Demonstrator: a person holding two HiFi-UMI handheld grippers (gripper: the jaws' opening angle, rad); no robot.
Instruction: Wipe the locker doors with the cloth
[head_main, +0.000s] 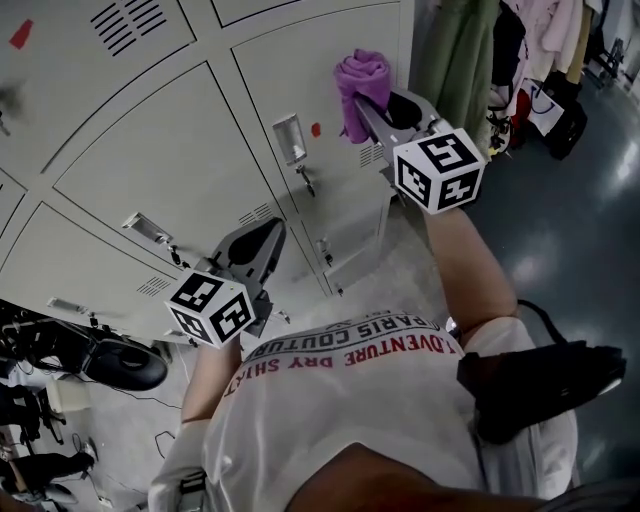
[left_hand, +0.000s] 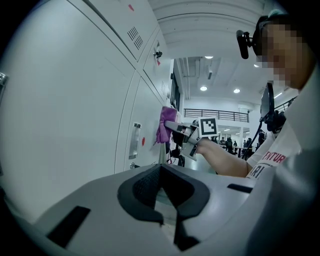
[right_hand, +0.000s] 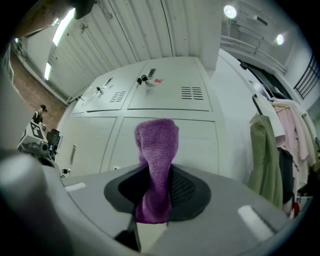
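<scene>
Right tool (right_hand: 154, 200) is clamped on the purple cloth (right_hand: 156, 155), its jaws pinching the lower part while a soft, bunched wad stands out past the tips. That terry fabric looks light and floppy, grippy rather than slick. I'd judge a hold low on the bunch, as now, to be best, since it leaves a fat pad free for wiping. The wad sits up at the locker door (head_main: 290, 60), near its right edge and seemingly against the panel. Left tool (head_main: 255, 245) hangs lower beside the lockers, jaws together on nothing, well apart from the cloth.
</scene>
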